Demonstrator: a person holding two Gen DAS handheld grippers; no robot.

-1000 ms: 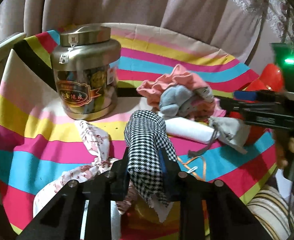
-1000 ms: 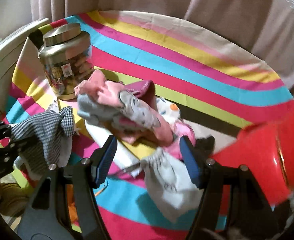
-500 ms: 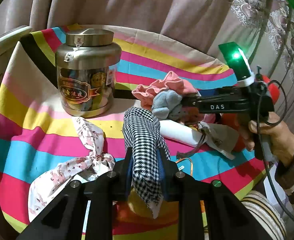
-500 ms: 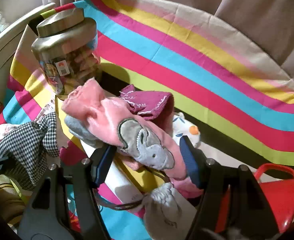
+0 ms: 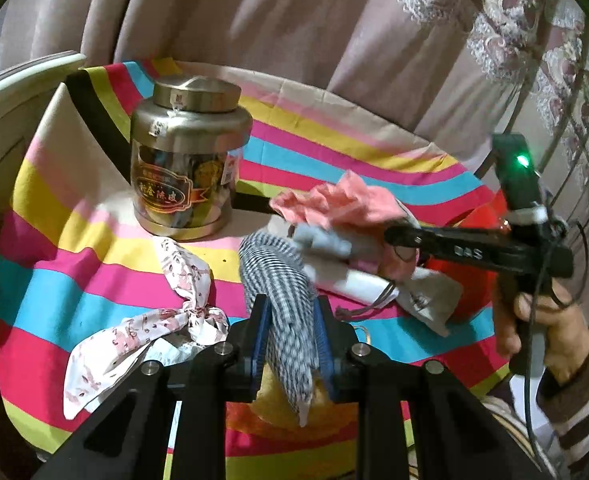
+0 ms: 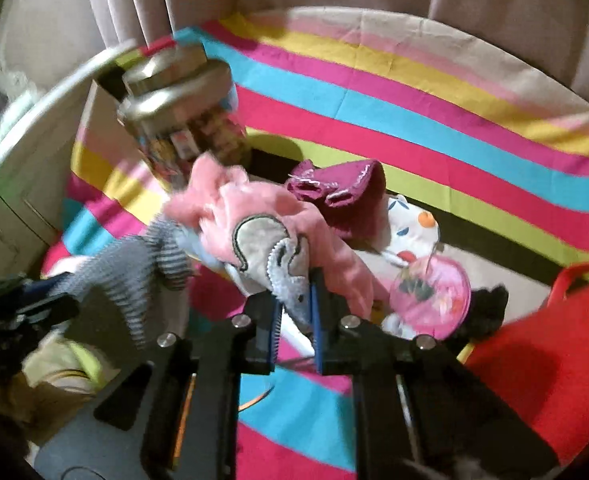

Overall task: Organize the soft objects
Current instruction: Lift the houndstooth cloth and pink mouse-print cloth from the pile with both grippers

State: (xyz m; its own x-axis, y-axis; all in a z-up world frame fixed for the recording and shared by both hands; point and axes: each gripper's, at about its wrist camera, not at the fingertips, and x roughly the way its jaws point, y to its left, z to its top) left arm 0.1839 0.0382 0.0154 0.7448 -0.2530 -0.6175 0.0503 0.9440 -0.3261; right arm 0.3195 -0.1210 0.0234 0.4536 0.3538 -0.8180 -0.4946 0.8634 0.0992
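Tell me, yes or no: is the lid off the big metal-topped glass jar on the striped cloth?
No, the metal lid sits closed on top of the glass jar.

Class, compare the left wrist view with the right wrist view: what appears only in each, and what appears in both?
Only the left wrist view shows the white floral knotted cloth and the person's hand gripping the right tool's handle.

Only the right wrist view shows the maroon knitted piece and the round pink pouch.

Both show the lidded metal-topped jar, the striped tablecloth, the black-and-white checked cloth clamped in the left tool, and the pink elephant garment clamped in the right tool.
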